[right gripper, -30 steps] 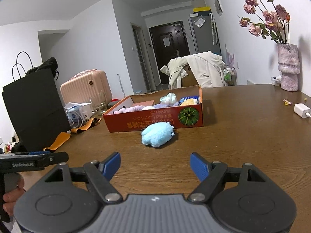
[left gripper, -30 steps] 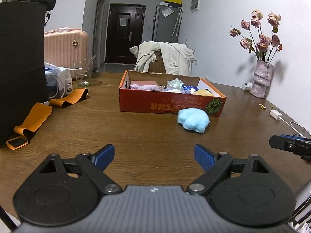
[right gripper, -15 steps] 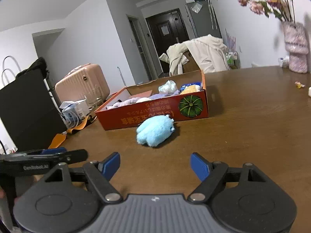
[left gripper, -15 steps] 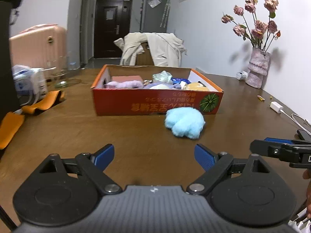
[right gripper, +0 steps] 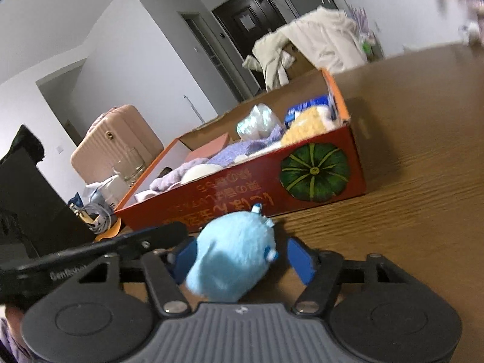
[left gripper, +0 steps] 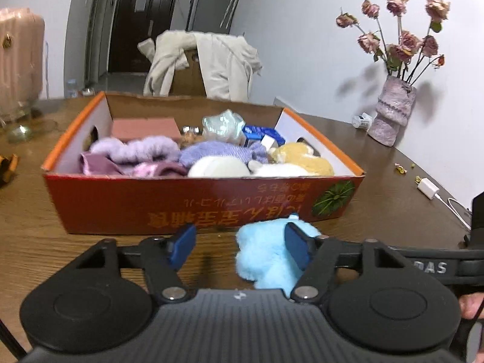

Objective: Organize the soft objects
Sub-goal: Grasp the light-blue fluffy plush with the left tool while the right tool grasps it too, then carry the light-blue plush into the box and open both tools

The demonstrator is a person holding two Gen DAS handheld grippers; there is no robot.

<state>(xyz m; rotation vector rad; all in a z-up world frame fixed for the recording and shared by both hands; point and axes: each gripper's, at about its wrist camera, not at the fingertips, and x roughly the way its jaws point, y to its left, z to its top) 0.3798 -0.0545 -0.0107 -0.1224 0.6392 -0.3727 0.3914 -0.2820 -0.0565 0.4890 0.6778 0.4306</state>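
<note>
Blue plush [right gripper: 233,257] lies on the desk [right gripper: 423,181] just short of the red box [right gripper: 242,193], between the fingers of my right tool [right gripper: 242,260]; jaws closing, pads not yet pressing. My left tool [left gripper: 240,245] is closing too, plush at its right finger only, nothing gripped. I judge one grip is enough: centre the right tool, clench on the plush's body, lift over the box's near wall, keep the left clear
</note>
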